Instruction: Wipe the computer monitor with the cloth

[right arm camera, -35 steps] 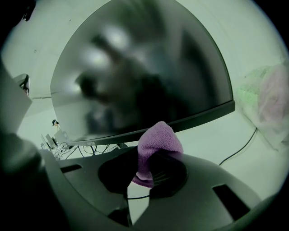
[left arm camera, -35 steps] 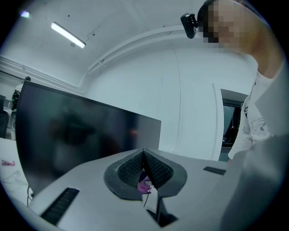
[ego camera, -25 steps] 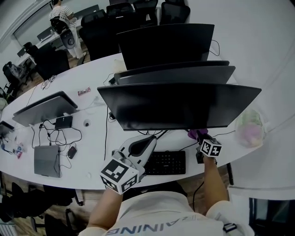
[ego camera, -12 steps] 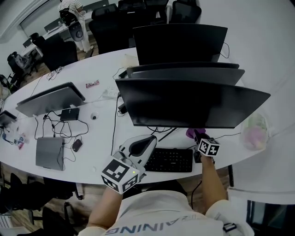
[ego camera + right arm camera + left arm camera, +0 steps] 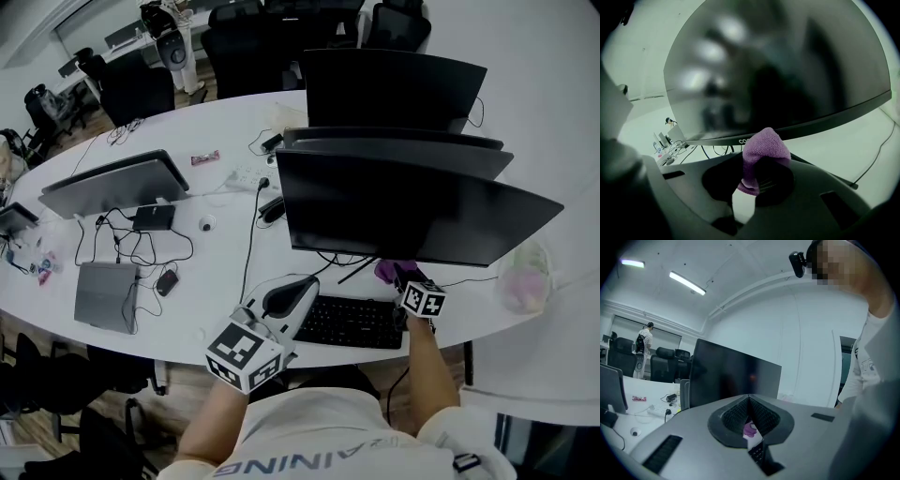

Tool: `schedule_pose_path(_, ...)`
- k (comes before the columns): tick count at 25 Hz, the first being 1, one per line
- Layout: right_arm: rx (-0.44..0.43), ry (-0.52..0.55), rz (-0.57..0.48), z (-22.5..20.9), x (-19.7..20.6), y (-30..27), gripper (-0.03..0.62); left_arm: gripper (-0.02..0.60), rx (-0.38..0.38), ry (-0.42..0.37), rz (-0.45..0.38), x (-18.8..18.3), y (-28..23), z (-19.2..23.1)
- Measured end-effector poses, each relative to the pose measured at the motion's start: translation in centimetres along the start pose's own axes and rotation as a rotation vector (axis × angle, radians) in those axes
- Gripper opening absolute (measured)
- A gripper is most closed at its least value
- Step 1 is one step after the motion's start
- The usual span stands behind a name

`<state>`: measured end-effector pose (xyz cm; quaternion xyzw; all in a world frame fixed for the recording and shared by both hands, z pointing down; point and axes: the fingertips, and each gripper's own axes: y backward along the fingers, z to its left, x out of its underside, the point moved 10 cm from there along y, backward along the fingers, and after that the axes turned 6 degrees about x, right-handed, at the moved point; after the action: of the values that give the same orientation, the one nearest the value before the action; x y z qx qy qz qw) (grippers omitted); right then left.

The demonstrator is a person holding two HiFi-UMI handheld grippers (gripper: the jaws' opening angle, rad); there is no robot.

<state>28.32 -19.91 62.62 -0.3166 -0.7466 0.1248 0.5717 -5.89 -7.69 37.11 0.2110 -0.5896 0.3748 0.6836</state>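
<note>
The near black monitor (image 5: 412,217) stands on the white desk (image 5: 225,272), dark screen toward me. Just below its lower right edge my right gripper (image 5: 401,279) is shut on a purple cloth (image 5: 384,271). In the right gripper view the cloth (image 5: 762,149) pokes up between the jaws, close under the monitor's (image 5: 778,70) bottom bezel; I cannot tell whether they touch. My left gripper (image 5: 302,285) hovers over the keyboard's left end, shut and empty. In the left gripper view its jaws meet at the tip (image 5: 749,400), with the monitor (image 5: 733,378) beyond.
A black keyboard (image 5: 352,322) lies under the monitor at the desk's front edge. Two more monitors (image 5: 394,89) stand behind. At the left are another monitor (image 5: 112,183), a laptop (image 5: 105,295) and tangled cables (image 5: 141,248). A plastic bag (image 5: 525,277) sits at the right.
The head view has swung left, so the desk and monitors sit further right in frame. Both grippers hold about the same places, the right one still under the monitor with the cloth.
</note>
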Motion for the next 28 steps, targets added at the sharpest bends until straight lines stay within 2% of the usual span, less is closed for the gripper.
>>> schedule_pose_path(14,-0.036,0.021,0.030,4.6,0.7,-2.4,0.055,0.008,-0.074,0.047,-0.009,1.0,4.8,3.0)
schedule_pose_path(17,-0.049,-0.009,0.022,5.9,0.6,-2.6,0.054,0.008,-0.087,0.055,-0.014,1.1,5.9,3.6)
schedule_pose_path(28,-0.001,-0.034,0.013,7.9,1.0,-2.8,0.054,0.008,-0.104,0.071,-0.026,1.7,8.9,4.9)
